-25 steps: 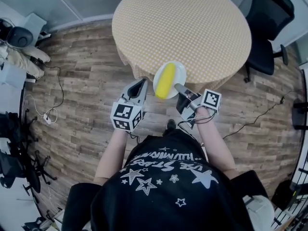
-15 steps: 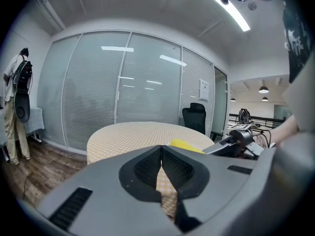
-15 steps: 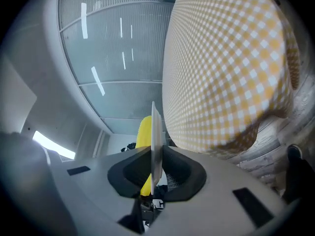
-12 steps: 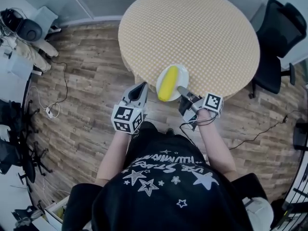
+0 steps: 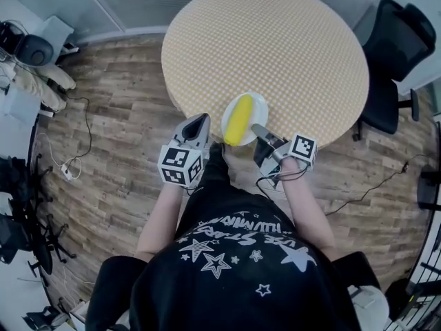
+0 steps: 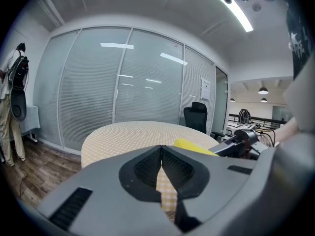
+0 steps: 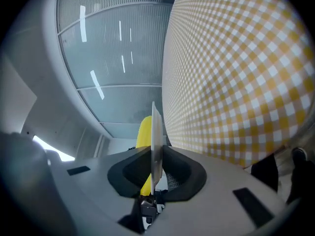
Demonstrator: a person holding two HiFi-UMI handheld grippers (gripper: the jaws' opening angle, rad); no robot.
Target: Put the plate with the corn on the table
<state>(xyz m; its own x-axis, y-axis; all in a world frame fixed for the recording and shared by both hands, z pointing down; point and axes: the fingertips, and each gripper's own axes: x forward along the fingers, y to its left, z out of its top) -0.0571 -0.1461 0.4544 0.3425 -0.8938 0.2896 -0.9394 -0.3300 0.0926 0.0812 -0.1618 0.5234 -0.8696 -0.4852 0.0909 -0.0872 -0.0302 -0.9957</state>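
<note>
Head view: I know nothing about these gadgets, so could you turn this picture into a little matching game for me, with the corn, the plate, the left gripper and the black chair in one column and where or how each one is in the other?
Things:
1. corn
2. plate
3. left gripper
4. office chair

Places and states:
A. shut, with nothing between its jaws
B. clamped by its edge in the right gripper
C. lying on the plate
D. standing on the floor beside the round table

Pairs: 1-C, 2-B, 3-A, 4-D
</note>
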